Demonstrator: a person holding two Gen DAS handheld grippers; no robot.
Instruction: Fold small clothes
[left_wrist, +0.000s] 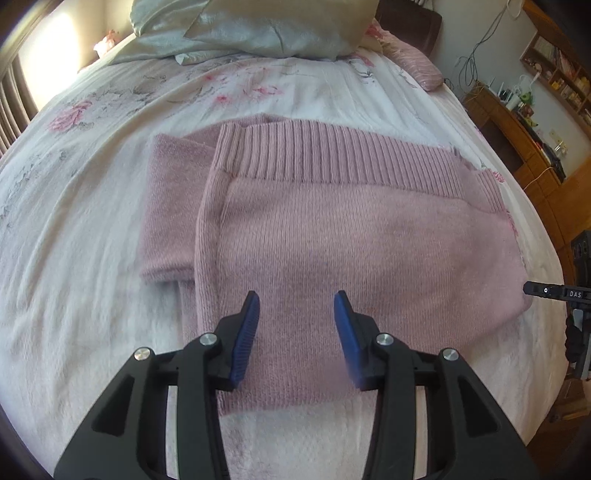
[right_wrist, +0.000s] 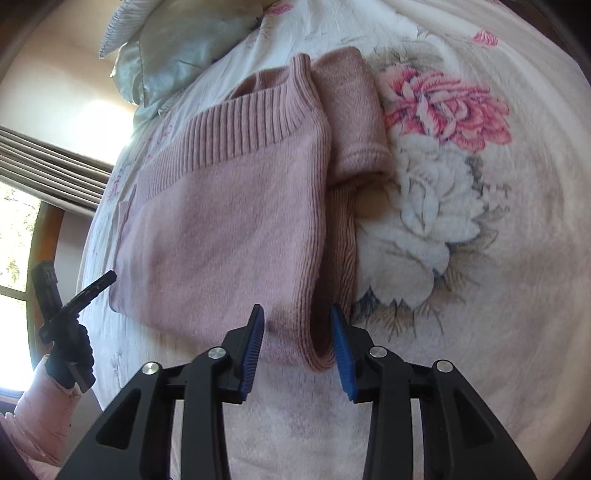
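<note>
Both the left gripper (left_wrist: 296, 301) and right gripper (right_wrist: 297, 314) gape wide, empty, over the folded pink sweater's (left_wrist: 332, 240) near edges, floral bedspread (left_wrist: 92, 206) bare all around.

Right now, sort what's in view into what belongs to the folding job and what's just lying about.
For the job:
- pink knitted sweater with ribbed hem, partly folded
- left hand-held gripper, open
- right hand-held gripper, open

Lying about:
- pale green satin pillows
- pink striped cushion
- white floral bedspread, the work surface
- wooden shelves with clutter
</note>
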